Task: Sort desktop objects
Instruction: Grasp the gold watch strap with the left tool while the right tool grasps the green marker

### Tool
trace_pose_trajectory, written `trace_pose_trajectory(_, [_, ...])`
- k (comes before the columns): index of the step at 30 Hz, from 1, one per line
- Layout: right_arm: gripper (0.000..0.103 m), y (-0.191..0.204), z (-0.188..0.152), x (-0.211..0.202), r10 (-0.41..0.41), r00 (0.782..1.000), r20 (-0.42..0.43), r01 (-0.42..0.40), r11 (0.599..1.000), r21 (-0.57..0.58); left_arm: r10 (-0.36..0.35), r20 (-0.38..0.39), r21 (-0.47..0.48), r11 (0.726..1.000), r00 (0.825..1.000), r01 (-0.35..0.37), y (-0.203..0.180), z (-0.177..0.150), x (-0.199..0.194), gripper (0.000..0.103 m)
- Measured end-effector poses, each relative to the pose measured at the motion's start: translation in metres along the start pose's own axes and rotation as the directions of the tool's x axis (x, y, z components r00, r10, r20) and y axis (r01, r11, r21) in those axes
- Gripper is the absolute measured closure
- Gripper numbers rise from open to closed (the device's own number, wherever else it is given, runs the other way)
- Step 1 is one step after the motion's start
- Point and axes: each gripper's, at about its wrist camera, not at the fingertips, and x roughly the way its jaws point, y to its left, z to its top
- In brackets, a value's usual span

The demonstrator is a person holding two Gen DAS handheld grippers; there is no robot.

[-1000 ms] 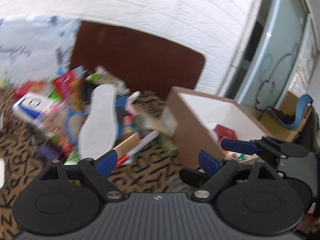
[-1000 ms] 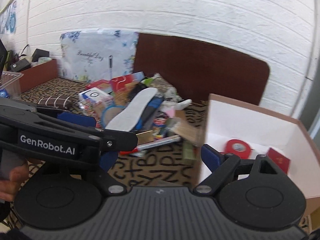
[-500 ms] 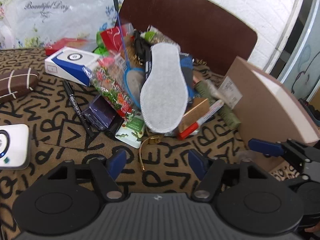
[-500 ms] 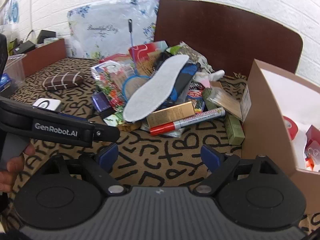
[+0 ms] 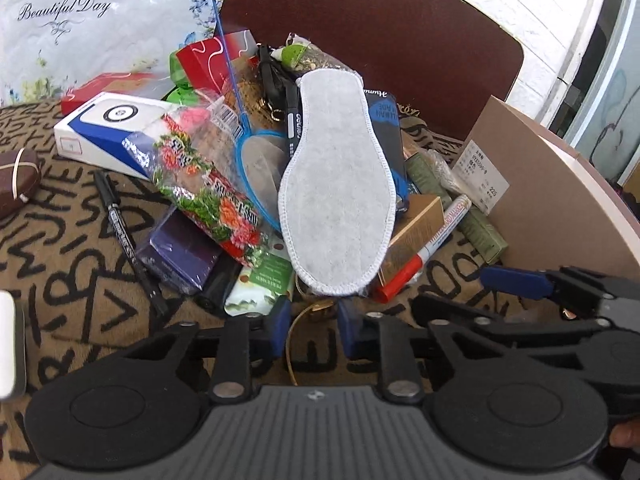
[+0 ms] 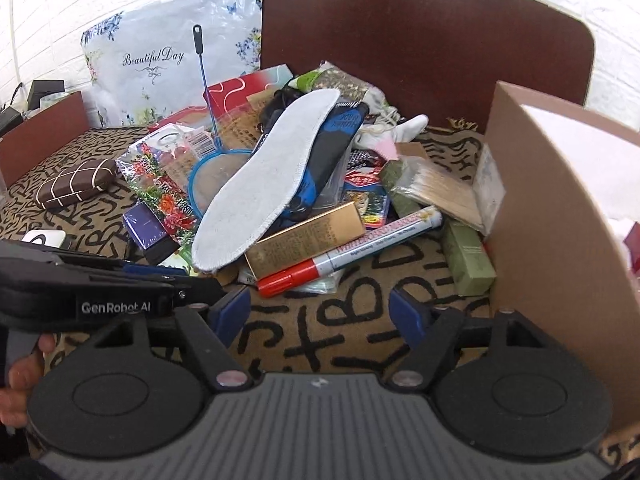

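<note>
A pile of objects lies on the letter-patterned cloth. A grey felt insole (image 5: 336, 184) (image 6: 264, 180) lies on top. Under it are a gold box (image 6: 306, 236), a red-capped marker (image 6: 348, 252), a flowered packet (image 5: 204, 184), a purple box (image 5: 180, 252) and a thin gold bangle (image 5: 300, 320). My left gripper (image 5: 314, 330) sits just below the insole's near end, jaws partly closed around the bangle, not touching it. My right gripper (image 6: 320, 312) is open and empty in front of the marker.
An open cardboard box (image 6: 560, 216) (image 5: 560, 200) stands at the right. A white and blue box (image 5: 104, 132), a black pen (image 5: 128, 240) and a brown case (image 6: 76, 184) lie at the left. A dark board (image 6: 420, 40) and a flowered bag (image 6: 160, 68) stand behind.
Both grippers have moved closer to the pile and tilted down. The left jaws have narrowed around the gold bangle. The right jaws stay open.
</note>
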Motion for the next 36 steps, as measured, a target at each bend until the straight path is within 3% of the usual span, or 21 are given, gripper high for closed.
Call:
trace_pose_trajectory(7, [0.036, -0.003, 0.003, 0.025, 0.023, 0.999, -0.024, -0.021, 0.997, 0.075, -0.052, 0.019, -0.003, 0.999, 0.998, 0.053, 0.009, -0.002, 0.000, 0.083])
trace_pose_trajectory(11, [0.039, -0.004, 0.001, 0.034, 0.033, 0.999, -0.016, -0.031, 0.996, 0.087, -0.056, -0.011, 0.021, 0.998, 0.998, 0.056, 0.004, -0.004, 0.006, 0.089])
trace_pose_trajectory(13, [0.056, -0.001, 0.001, 0.033, 0.035, 0.999, -0.021, -0.034, 0.997, 0.066, -0.052, -0.023, 0.052, 0.997, 0.998, 0.053, -0.001, -0.004, 0.006, 0.099])
trace_pose_trajectory(17, [0.083, -0.006, 0.001, 0.029, 0.027, 0.999, -0.039, -0.023, 0.995, 0.095, -0.070, -0.044, 0.084, 0.994, 0.997, 0.073, -0.009, -0.008, 0.002, 0.100])
trace_pose_trajectory(24, [0.085, -0.019, -0.011, 0.007, 0.020, 0.997, -0.072, -0.012, 0.994, 0.110, -0.105, -0.105, 0.125, 0.985, 0.989, 0.118, -0.010, -0.028, -0.025, 0.100])
trace_pose_trajectory(27, [0.086, -0.023, -0.018, -0.009, 0.074, 0.992, -0.102, -0.061, 0.989, 0.133, -0.115, -0.131, 0.139, 0.981, 0.985, 0.133, -0.009, -0.039, -0.040, 0.100])
trace_pose_trajectory(31, [0.086, -0.018, -0.028, -0.034, 0.116, 0.984, -0.136, -0.108, 0.992, 0.063, -0.104, -0.123, 0.123, 0.985, 0.987, 0.119, -0.007, -0.043, -0.049, 0.098])
trace_pose_trajectory(34, [0.084, -0.015, -0.028, -0.042, 0.094, 0.986, -0.134, -0.091, 0.995, 0.030, -0.082, -0.099, 0.104, 0.990, 0.992, 0.092, -0.011, -0.037, -0.042, 0.085])
trace_pose_trajectory(36, [0.075, -0.013, -0.023, -0.041, 0.066, 0.992, -0.109, -0.063, 0.998, 0.025, -0.055, -0.078, 0.093, 0.994, 0.995, 0.063, -0.015, -0.031, -0.035, 0.070])
